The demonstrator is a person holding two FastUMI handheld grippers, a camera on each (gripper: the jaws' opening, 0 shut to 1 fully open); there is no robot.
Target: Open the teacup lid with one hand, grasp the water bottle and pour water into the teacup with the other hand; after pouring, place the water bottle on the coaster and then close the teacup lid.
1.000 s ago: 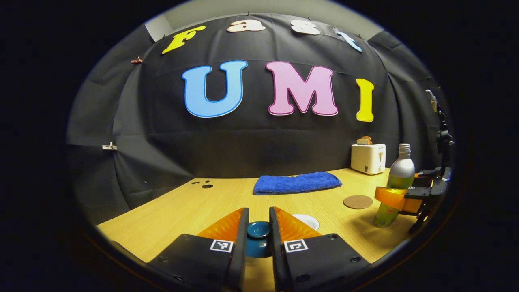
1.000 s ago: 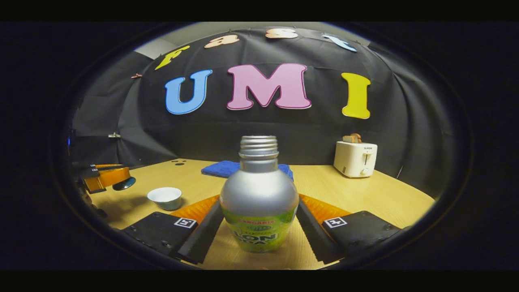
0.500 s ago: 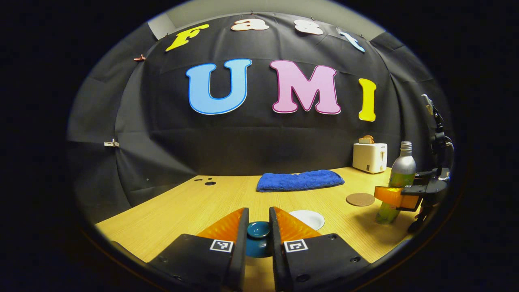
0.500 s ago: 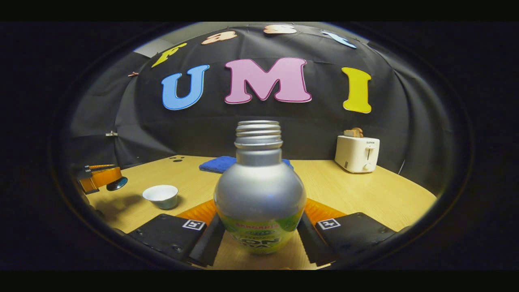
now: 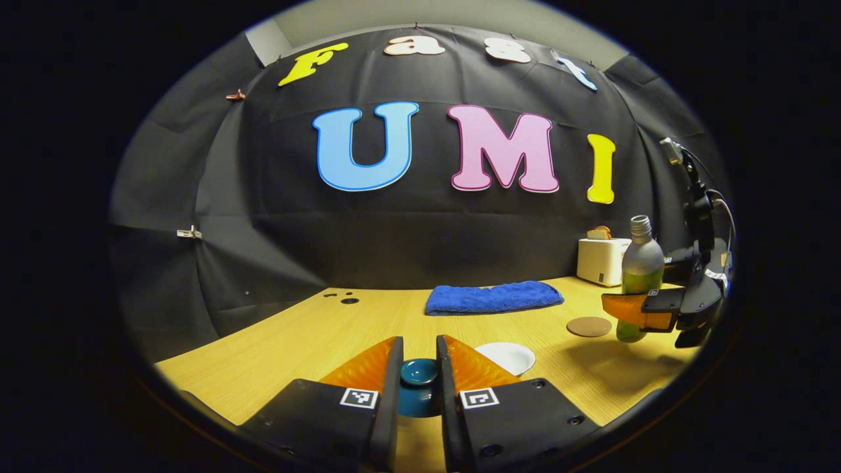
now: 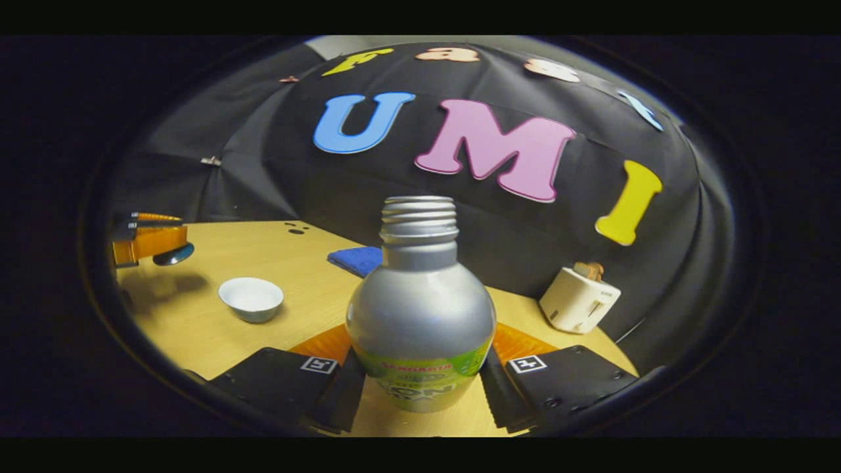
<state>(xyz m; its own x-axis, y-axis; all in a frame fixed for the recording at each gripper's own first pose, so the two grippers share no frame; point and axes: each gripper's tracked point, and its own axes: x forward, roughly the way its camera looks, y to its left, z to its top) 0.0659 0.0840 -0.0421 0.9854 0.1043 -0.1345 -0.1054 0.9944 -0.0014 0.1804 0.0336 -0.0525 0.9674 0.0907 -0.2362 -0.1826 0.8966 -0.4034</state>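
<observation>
My left gripper [image 5: 419, 378] is shut on the dark teal teacup lid [image 5: 418, 384], held above the table. The white teacup [image 5: 506, 357] stands uncovered on the table just right of it, also seen as a small white bowl shape [image 6: 251, 297] in the right gripper view. My right gripper [image 6: 420, 384] is shut on the silver and green water bottle [image 6: 420, 315], cap off, lifted and tilted. In the left gripper view the bottle [image 5: 640, 272] hangs in the right gripper [image 5: 647, 312] above the table at far right. The round brown coaster [image 5: 589, 326] lies beside it.
A folded blue towel [image 5: 494, 297] lies at the back of the wooden table [image 5: 315, 335]. A white toaster [image 5: 599, 260] with toast stands at the back right, also seen as the toaster [image 6: 578, 299] in the right gripper view.
The right gripper has closed on the bottle, lifted it off the table and begun to tilt. The left gripper has kept hold of the lid with little motion.
</observation>
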